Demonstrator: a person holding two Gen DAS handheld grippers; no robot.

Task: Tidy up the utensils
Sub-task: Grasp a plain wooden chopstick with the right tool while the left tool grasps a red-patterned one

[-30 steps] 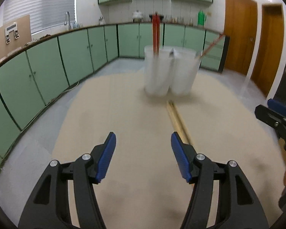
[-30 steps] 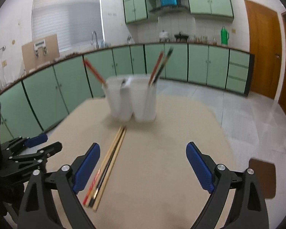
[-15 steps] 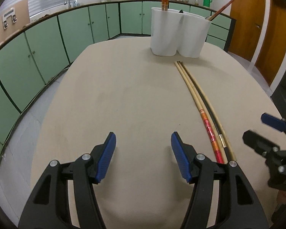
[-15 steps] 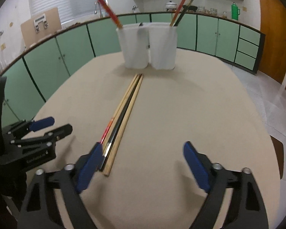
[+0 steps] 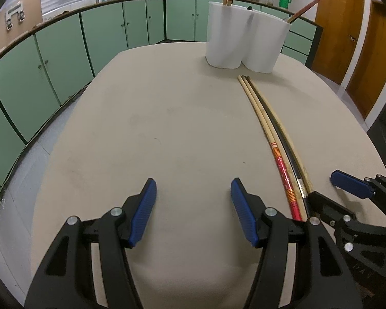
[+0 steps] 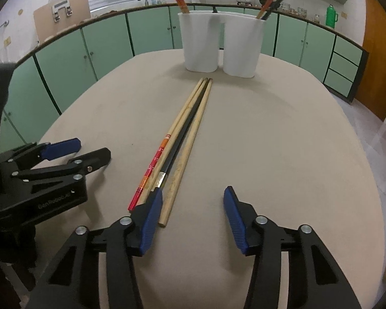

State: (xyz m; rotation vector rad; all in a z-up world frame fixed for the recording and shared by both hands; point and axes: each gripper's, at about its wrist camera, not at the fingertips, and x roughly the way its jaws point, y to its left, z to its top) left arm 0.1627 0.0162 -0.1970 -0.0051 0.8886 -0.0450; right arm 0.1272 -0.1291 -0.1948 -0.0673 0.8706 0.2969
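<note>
The desk fills more of both views than a second ago, and the white holder now stands at its far end. Chopsticks lie before it. "GenRobot" seems printed on the left claw, which is released and empty. The right claw is closing, one chopstick end between its pads untouched.

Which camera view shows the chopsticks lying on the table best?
The right wrist view: the chopsticks lie near the centre, visible almost end to end. In the left wrist view the chopsticks sit off to the right, and their near ends are hidden behind the black gripper arms.
</note>
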